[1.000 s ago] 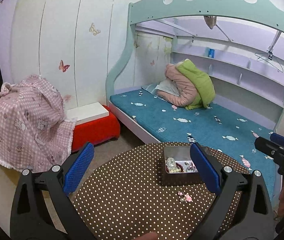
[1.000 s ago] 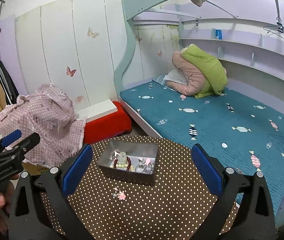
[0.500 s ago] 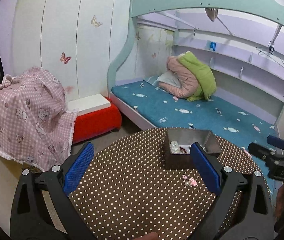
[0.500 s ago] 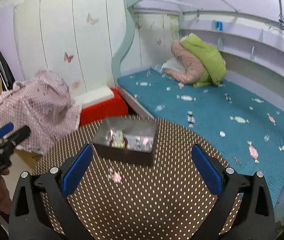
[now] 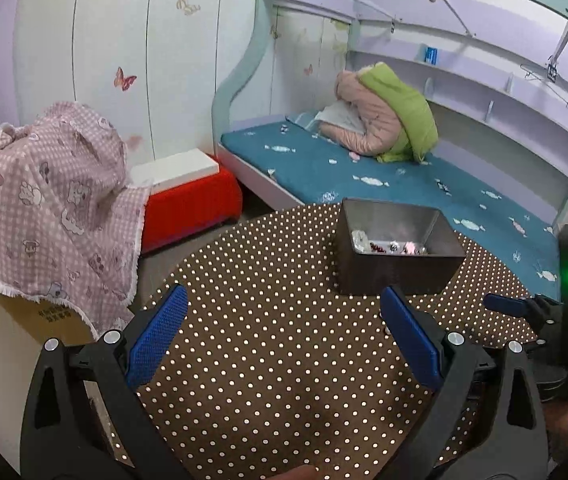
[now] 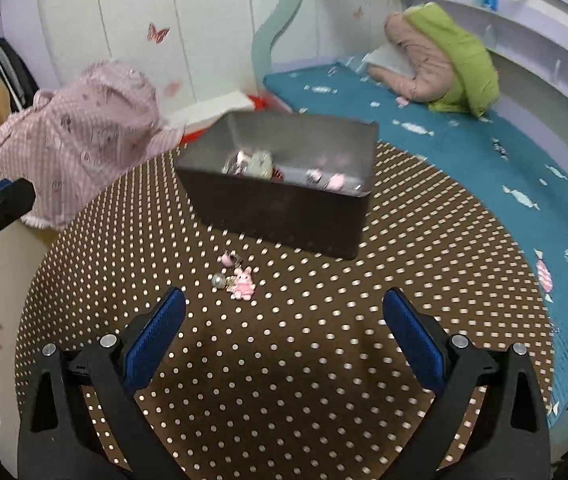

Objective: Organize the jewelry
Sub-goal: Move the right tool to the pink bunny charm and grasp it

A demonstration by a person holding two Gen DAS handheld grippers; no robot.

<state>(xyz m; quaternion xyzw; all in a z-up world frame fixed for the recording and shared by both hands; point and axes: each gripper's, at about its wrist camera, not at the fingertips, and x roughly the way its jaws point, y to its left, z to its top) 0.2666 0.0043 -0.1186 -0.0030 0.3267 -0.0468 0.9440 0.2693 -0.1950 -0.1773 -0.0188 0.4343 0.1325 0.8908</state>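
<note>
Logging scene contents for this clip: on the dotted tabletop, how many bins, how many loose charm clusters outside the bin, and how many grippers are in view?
Bin: 1
Loose charm cluster outside the bin: 1 (pink bunny charm with a pearl; separate pieces too small to count)
Grippers: 2, left gripper and right gripper, both open and empty
Total: 4

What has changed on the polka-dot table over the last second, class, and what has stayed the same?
Both grippers have come down lower and nearer: the metal box and the pink charm on the polka-dot table now loom larger ahead of the right gripper. The left gripper has closed in too. Nothing was grasped or released; both jaws stay wide open, and box and charm have not moved.
</note>
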